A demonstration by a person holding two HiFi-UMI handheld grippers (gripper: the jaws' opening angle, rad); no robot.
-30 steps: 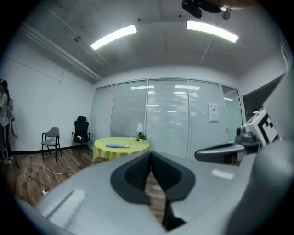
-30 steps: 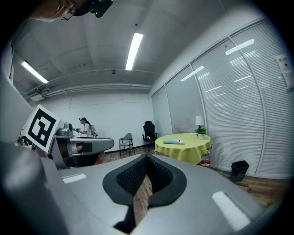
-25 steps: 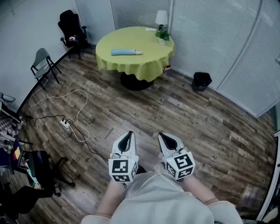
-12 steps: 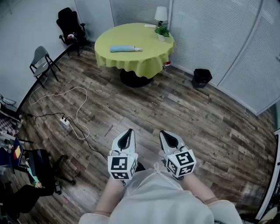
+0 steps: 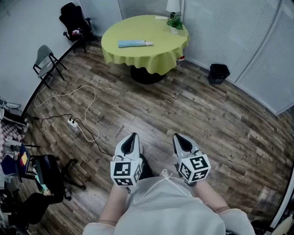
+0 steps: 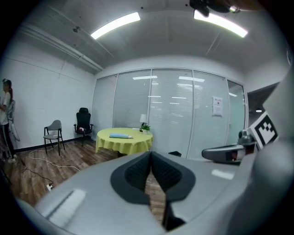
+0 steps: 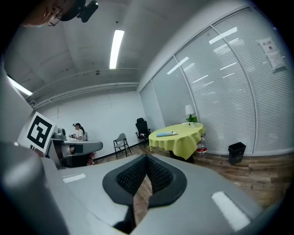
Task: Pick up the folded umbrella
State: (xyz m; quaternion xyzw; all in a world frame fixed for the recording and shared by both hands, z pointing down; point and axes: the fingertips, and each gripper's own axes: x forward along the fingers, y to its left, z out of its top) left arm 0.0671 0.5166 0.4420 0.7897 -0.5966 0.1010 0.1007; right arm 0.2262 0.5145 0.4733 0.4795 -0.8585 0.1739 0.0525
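A light blue folded umbrella (image 5: 135, 43) lies on the round table with a yellow-green cloth (image 5: 138, 58) across the room. The left gripper view shows the umbrella (image 6: 120, 136) small on that table (image 6: 124, 143). In the right gripper view the umbrella (image 7: 165, 134) is small too. My left gripper (image 5: 132, 136) and right gripper (image 5: 180, 137) are held side by side close to my body, over the wood floor and far from the table. Both point toward it. Each has its jaws closed tip to tip with nothing between them (image 6: 150, 153) (image 7: 147, 158).
A potted plant (image 5: 176, 23) and a white lamp (image 5: 173, 5) stand at the table's far edge. A grey folding chair (image 5: 46, 64) and a black office chair (image 5: 73, 20) are at the left wall. A white cable with power strip (image 5: 73, 123) crosses the floor; a black bin (image 5: 219, 72) stands right.
Both grippers have sunk slightly lower in the head view and stay shut. The table has drifted up and a little right in the frame.
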